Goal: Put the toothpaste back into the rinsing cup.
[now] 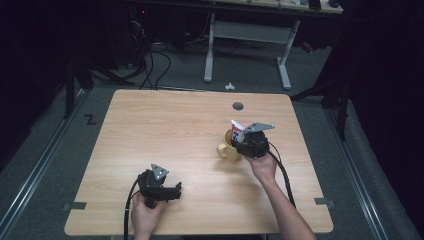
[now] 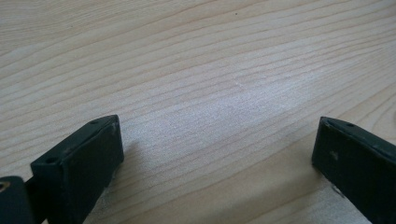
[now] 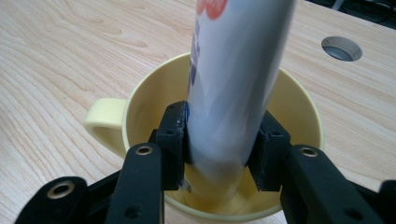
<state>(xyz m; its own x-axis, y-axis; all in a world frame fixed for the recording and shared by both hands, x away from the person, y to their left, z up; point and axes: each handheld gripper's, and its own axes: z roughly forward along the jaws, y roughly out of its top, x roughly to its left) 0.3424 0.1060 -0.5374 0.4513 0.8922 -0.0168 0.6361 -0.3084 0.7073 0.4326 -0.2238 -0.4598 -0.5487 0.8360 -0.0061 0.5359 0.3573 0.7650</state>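
**White tube held upright in a yellow mug**

The right gripper (image 1: 244, 141) is clamped on a white plastic tube with blue and red print (image 3: 236, 74), its two black jaws pressing the tube's sides from left and right, as the right gripper view shows. The tube stands nearly upright, leaning slightly, with its lower end down inside a pale yellow ceramic mug (image 3: 299, 102); whether that end touches the mug's bottom cannot be told. The mug's handle (image 3: 105, 119) sticks out to the left in that view.

In the high view the mug (image 1: 227, 150) sits on the right half of the light wooden table (image 1: 165, 130), with the tube's top (image 1: 236, 131) rising above its rim just beside the gripper's grey three-cornered plate. A round cable hole (image 1: 238, 106) lies in the tabletop beyond the mug, near the far edge.

The left gripper (image 1: 172, 191) rests low over the table near the front edge, well apart from the mug, held in the person's left hand (image 1: 145, 207). In the left gripper view its jaws stand wide apart with only bare wood grain (image 2: 210, 93) between them, gripping nothing
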